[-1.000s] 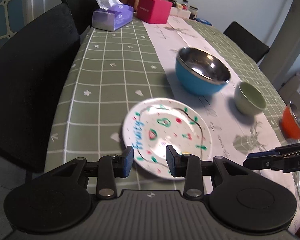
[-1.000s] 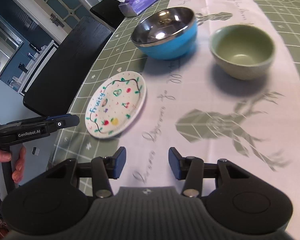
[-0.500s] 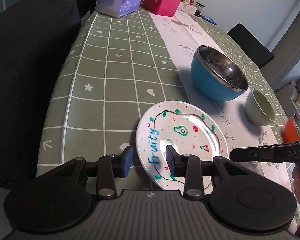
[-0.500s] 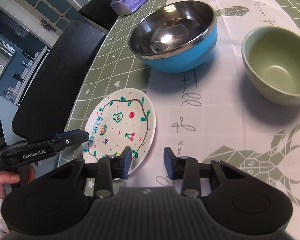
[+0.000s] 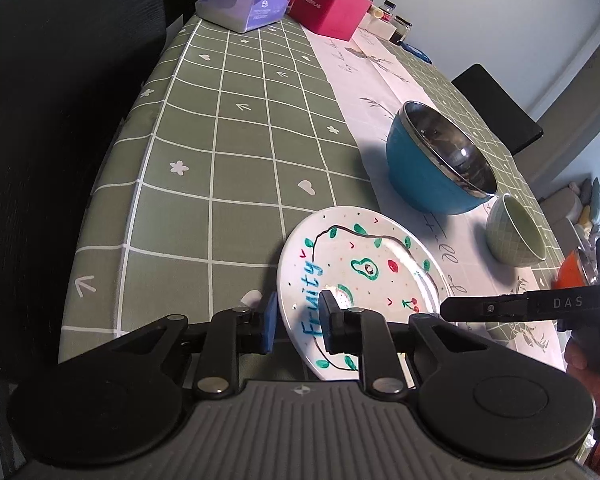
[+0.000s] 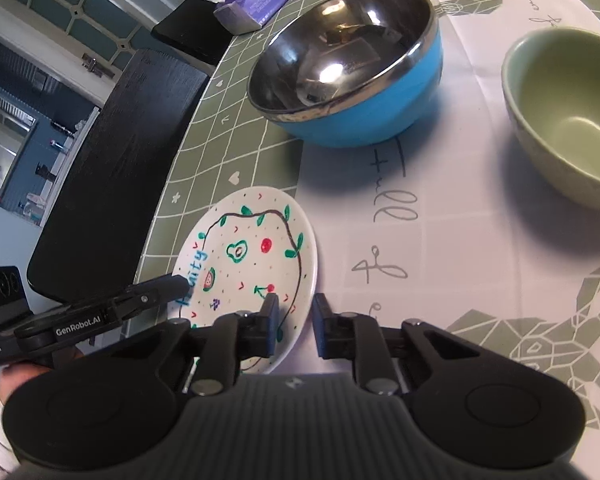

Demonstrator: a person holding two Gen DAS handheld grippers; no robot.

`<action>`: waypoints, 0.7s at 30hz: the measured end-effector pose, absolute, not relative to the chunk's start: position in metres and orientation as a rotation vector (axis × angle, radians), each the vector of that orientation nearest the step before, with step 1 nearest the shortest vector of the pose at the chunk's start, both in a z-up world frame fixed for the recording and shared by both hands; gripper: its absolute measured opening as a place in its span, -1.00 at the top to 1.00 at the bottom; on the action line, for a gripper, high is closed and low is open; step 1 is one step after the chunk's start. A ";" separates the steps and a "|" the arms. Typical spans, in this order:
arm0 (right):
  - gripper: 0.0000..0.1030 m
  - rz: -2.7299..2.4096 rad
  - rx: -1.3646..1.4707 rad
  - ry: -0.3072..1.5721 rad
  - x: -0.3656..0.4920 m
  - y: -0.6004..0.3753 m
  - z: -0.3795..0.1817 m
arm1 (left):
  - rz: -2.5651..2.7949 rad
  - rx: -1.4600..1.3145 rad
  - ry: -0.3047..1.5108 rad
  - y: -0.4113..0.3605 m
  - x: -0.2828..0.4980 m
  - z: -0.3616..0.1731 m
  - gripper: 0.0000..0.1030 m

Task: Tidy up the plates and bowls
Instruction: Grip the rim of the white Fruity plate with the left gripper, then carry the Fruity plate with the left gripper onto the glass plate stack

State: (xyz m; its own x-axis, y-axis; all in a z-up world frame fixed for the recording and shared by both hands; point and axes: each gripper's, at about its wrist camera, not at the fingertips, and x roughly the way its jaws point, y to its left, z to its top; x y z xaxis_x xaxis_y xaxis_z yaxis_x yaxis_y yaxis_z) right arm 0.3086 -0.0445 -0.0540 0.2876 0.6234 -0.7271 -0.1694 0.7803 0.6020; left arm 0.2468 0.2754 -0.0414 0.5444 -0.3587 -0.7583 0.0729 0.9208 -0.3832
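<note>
Painted plate (image 5: 364,276), lettered "Fruity", lies on the table (image 5: 204,148) at its near edge, half on the green check cloth, half on the white runner (image 6: 440,240). Left gripper (image 5: 298,320): fingers have just been closing; they straddle the plate's near-left rim, one pad outside, one over the lettering; gap now narrow, but whether the pads actually press the rim cannot be told, since the gripper body hides the plate's near edge. Right gripper (image 6: 292,326): fingers likewise just closing, set astride the plate's near-right rim; left pad over the painted face, right pad outside over the runner; contact also unclear, rim partly covered by the finger. In each view the other gripper shows only as a dark arm reaching in from the side, w/ part of a hand behind it. Blue bowl w/ steel lining (image 6: 348,68) stands on the runner beyond the plate, apart from it; green bowl (image 6: 568,120) to its right, cut off at the frame edge in the right wrist view. Orange bowl (image 5: 572,276) mostly hidden behind the right gripper's arm. Tissue box (image 5: 244,4) and pink box (image 5: 328,10) at the far end; bottles behind them cut off by the frame top.
</note>
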 end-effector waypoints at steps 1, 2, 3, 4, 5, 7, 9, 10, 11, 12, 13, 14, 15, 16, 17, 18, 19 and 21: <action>0.76 0.549 0.457 1.169 0.309 -0.045 -0.054 | -0.255 -0.328 0.965 0.275 0.246 -0.041 0.53; 0.79 0.548 0.455 1.167 0.308 -0.045 -0.054 | -0.250 -0.325 0.964 0.274 0.246 -0.041 0.53; 0.81 0.549 0.446 1.165 0.308 -0.045 -0.054 | -0.245 -0.319 0.964 0.272 0.245 -0.040 0.53; 0.83 0.551 0.435 1.160 0.307 -0.044 -0.054 | -0.240 -0.314 0.965 0.271 0.244 -0.040 0.53; 0.83 0.555 0.428 1.156 0.307 -0.044 -0.054 | -0.238 -0.315 0.965 0.270 0.243 -0.040 0.52; 0.84 0.551 0.431 1.153 0.307 -0.046 -0.054 | -0.239 -0.322 0.966 0.268 0.241 -0.039 0.53; 0.84 0.549 0.434 1.154 0.308 -0.047 -0.055 | -0.239 -0.320 0.961 0.265 0.238 -0.037 0.53; 0.85 0.547 0.436 1.153 0.308 -0.048 -0.055 | -0.239 -0.318 0.958 0.264 0.237 -0.037 0.53; 0.86 0.546 0.434 1.152 0.307 -0.049 -0.054 | -0.237 -0.319 0.954 0.262 0.235 -0.035 0.53; 0.86 0.546 0.432 1.151 0.307 -0.050 -0.054 | -0.235 -0.320 0.954 0.260 0.234 -0.034 0.53; 0.86 0.547 0.434 1.150 0.306 -0.051 -0.053 | -0.235 -0.319 0.951 0.257 0.233 -0.033 0.53; 0.86 0.547 0.435 1.150 0.306 -0.053 -0.053 | -0.235 -0.314 0.949 0.254 0.231 -0.031 0.53; 0.86 0.546 0.438 1.151 0.305 -0.055 -0.052 | -0.235 -0.310 0.948 0.252 0.230 -0.030 0.53; 0.86 0.545 0.443 1.149 0.304 -0.056 -0.051 | -0.236 -0.306 0.946 0.249 0.228 -0.028 0.53; 0.86 0.544 0.445 1.147 0.303 -0.059 -0.049 | -0.237 -0.303 0.947 0.245 0.227 -0.026 0.53; 0.86 0.542 0.445 1.144 0.302 -0.061 -0.048 | -0.236 -0.300 0.949 0.241 0.225 -0.024 0.53; 0.86 0.542 0.445 1.142 0.300 -0.063 -0.047 | -0.236 -0.295 0.949 0.237 0.223 -0.022 0.53; 0.86 0.538 0.451 1.140 0.297 -0.068 -0.044 | -0.231 -0.292 0.956 0.229 0.219 -0.020 0.53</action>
